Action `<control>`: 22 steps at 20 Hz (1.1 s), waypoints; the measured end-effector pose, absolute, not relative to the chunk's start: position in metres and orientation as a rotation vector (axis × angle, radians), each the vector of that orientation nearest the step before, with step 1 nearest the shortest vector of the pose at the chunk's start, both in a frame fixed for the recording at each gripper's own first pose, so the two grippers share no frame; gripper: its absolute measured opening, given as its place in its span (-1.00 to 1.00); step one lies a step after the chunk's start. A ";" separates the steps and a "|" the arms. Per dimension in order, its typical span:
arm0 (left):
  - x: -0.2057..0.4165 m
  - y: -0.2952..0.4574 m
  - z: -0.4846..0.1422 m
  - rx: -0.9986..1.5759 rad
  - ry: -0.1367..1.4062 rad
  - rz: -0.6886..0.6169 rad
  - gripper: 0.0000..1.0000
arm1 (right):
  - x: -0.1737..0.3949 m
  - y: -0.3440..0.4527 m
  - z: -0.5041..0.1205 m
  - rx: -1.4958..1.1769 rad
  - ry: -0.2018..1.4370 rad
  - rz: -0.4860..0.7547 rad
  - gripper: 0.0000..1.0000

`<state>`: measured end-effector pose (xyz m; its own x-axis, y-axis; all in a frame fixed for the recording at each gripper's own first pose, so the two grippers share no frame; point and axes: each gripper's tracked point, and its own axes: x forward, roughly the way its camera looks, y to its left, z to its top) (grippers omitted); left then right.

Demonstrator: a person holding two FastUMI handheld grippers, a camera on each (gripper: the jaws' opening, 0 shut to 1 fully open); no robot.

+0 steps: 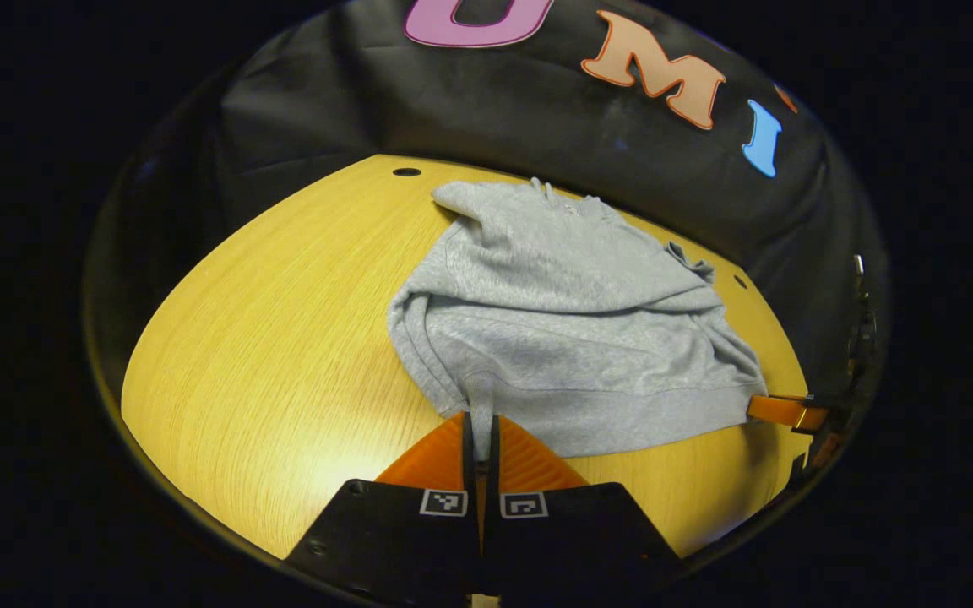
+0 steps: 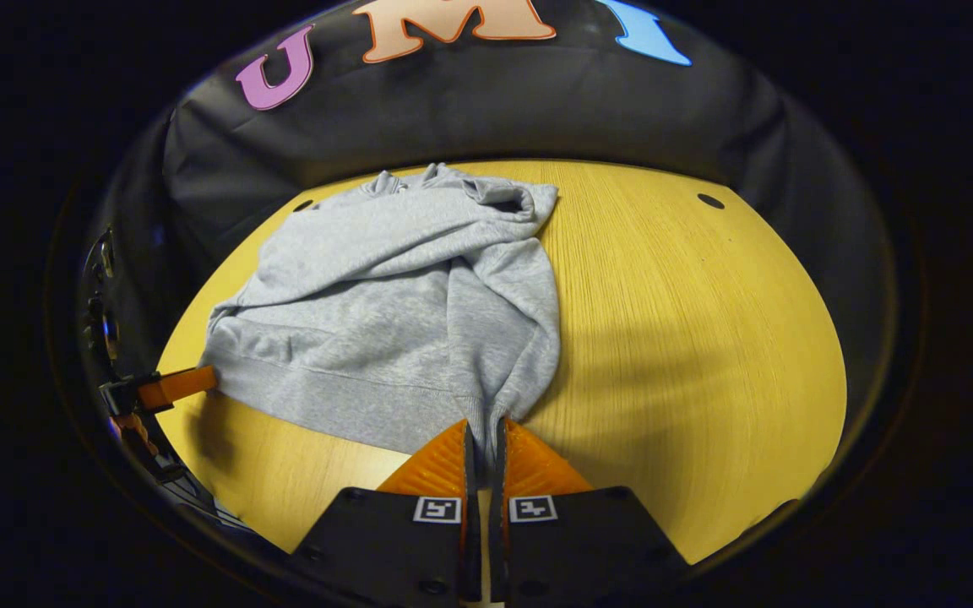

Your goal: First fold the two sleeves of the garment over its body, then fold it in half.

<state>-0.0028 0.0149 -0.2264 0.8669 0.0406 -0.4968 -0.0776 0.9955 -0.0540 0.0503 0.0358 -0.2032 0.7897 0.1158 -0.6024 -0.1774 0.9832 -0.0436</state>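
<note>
While a grey hoodie [image 1: 554, 338] lies spread on the table [image 1: 267, 355], both grippers hold its hem at the near edge. Seen from the left gripper view, the left gripper [image 1: 481, 435] has its jaws pressed together on a pinch of the ribbed hem at the garment's near-left corner, the cloth showing between the two fingers. At the far right of that view, the right gripper [image 1: 778, 409] touches the hem's other corner, close to the table's right edge.

From the right gripper view, the right gripper [image 2: 484, 439] likewise has its jaws closed on a fold of hem, with grey fabric caught in the narrow slit between the fingers. The left gripper [image 2: 174, 386] shows at the left of that view, meeting the hem's opposite corner near the table's edge.

The hoodie's body reaches from the near side towards the table's far edge, where the hood [image 2: 444, 181] sits bunched against the black cloth wall [image 2: 470, 101]. Both sleeves lie folded across the body, leaving thick creases over the chest. A small dark hole [image 2: 710, 201] marks the table near its far corner, well apart from the garment.
</note>
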 end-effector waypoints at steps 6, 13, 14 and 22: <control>0.033 -0.003 -0.158 -0.144 0.382 0.029 -1.00 | 0.085 0.057 -0.157 -0.031 0.546 0.200 -0.87; 0.099 -0.013 -0.115 -0.100 0.320 0.002 -1.00 | 0.150 0.065 -0.131 -0.023 0.519 0.182 -0.87; 0.109 -0.015 -0.112 -0.096 0.318 0.001 -1.00 | 0.160 0.065 -0.131 -0.022 0.527 0.176 -0.87; 0.177 -0.005 -0.120 -0.093 0.387 0.070 -1.00 | 0.213 0.067 -0.125 -0.007 0.581 0.141 -0.88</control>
<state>0.1773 -0.0052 -0.1201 0.9239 0.0502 -0.3794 -0.0858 0.9933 -0.0775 0.2133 0.0667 -0.1247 0.8266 0.1311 -0.5474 -0.1351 0.9903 0.0332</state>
